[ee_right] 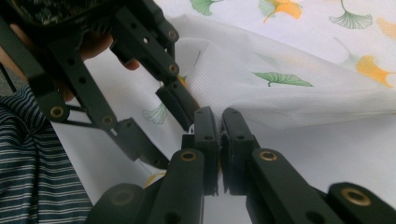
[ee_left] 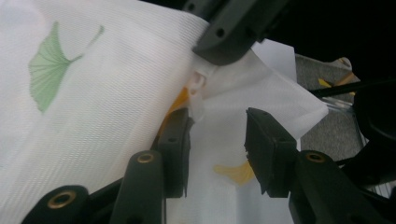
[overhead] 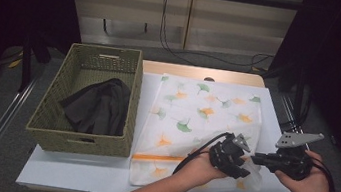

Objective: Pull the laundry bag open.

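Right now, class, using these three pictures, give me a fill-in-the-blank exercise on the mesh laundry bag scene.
1. The right gripper has its fingers closed on a corner of the white ____ bag.
2. The left gripper has its fingers ____, with the bag's fabric between them.
3. The dark garment lies inside the woven ____.
4. The bag is printed with green and ____ leaves.

Missing words: mesh; apart; basket; orange

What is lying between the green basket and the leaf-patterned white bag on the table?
Nothing: the high view shows a bare strip of white table between the basket and the bag.
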`<state>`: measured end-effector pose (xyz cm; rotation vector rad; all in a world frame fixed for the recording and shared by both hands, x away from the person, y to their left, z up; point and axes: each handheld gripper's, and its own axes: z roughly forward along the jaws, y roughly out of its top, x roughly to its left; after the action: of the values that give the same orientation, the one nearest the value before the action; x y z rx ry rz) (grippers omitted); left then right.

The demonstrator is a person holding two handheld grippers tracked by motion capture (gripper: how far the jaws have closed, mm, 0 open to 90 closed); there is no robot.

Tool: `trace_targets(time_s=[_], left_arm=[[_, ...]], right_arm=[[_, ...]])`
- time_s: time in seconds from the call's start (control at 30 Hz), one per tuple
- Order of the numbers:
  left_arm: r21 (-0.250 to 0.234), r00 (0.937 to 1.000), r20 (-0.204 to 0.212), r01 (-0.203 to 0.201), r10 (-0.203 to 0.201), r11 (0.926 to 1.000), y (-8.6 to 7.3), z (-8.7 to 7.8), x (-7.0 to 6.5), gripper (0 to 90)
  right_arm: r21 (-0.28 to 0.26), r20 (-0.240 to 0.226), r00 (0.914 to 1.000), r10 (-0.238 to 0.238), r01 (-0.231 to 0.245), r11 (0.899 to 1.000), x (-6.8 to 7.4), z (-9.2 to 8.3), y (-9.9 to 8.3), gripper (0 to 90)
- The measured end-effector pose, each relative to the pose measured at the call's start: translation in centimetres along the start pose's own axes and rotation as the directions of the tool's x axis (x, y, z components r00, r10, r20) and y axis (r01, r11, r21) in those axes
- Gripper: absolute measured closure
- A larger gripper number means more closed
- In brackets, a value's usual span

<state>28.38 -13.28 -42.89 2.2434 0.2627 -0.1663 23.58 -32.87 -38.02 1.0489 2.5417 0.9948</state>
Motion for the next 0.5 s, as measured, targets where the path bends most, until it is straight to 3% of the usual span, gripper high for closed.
trace_targets(time_s=[0.2, 0.37, 0.5], left_arm=[[-0.002, 0.9996, -0.027, 0.001, -0.001, 1.0000, -0.05, 0.10, 0.25, 67.7], [-0.004, 0.9992, -0.036, 0.016, -0.016, 0.9999, -0.19, 0.14, 0.55, 79.5], [-0.018, 0.9990, -0.029, 0.032, -0.033, 0.9993, -0.30, 0.26, 0.50, 76.9]], right_arm=[[0.002, -0.001, 1.0000, -0.003, 0.003, 1.000, 0.10, 0.10, -0.01, 86.8], [0.005, -0.017, 0.9998, -0.005, 0.005, 1.000, 0.03, 0.22, -0.04, 86.8], [0.008, -0.004, 1.0000, -0.002, 0.002, 1.000, 0.05, 0.24, -0.09, 86.9]])
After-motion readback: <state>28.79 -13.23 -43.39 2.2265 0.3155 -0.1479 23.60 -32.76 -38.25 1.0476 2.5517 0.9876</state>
